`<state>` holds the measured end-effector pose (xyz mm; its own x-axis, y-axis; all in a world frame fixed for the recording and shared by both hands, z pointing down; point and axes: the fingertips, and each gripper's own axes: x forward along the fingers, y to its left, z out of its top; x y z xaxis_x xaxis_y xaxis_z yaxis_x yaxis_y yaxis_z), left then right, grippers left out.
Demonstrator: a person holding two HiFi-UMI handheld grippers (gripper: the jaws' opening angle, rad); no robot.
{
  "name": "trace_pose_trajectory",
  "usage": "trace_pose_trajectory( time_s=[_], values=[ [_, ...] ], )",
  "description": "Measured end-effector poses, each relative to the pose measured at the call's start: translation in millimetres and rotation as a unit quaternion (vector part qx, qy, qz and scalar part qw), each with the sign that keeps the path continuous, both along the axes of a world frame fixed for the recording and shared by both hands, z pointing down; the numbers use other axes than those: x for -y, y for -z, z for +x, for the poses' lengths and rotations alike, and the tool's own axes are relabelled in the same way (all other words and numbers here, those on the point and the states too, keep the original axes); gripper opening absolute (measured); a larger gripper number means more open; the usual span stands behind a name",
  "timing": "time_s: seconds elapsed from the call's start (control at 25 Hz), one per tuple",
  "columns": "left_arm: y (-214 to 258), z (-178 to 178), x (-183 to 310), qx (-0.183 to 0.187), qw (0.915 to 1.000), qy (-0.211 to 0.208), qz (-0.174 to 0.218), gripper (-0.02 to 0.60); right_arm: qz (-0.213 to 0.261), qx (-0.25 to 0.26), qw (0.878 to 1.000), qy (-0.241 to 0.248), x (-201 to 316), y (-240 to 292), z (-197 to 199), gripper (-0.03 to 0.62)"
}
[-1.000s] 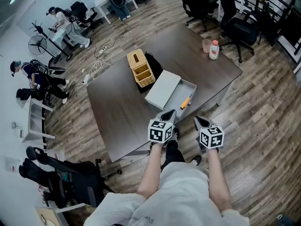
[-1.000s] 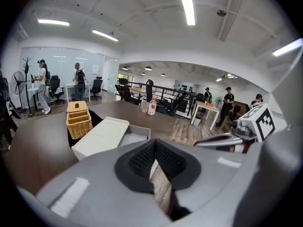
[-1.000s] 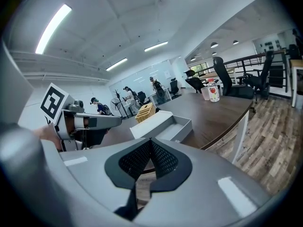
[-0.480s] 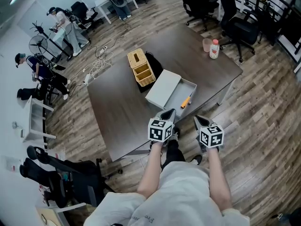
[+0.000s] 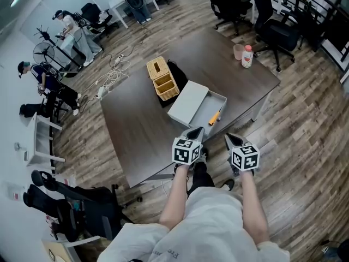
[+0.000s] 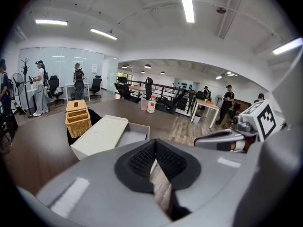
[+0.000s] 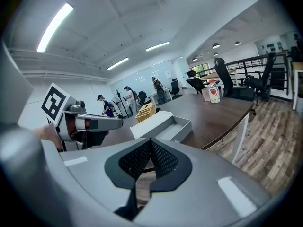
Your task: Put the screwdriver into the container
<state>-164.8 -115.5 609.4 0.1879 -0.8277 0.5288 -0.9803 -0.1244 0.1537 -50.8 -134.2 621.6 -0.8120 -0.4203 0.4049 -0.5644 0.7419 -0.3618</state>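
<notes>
Screwdriver (image 5: 215,117), orange-handled, is lying in the open end of the grey container (image 5: 188,103), along the wall nearest the grippers. The dark table (image 5: 136,135) is carrying the container. A wicker basket (image 5: 162,79) is sitting just beyond the container. The left gripper (image 5: 195,131) and right gripper (image 5: 232,139) are hovering near the container's open end, both jaws pressed together, gripping nothing. A bottle (image 5: 247,57) and a cup (image 5: 239,52) are standing well apart from the container.
</notes>
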Motion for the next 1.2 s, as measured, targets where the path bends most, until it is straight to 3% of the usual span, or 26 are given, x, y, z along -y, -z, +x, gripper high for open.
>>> trace_pose_trajectory(
  time_s=[1.2],
  values=[
    [-12.7,5.7,-1.5,0.001,0.9999,-0.009,-0.014,0.054,0.005,-0.008,1.0,-0.004,-1.1,-3.8,5.2,0.002]
  ],
)
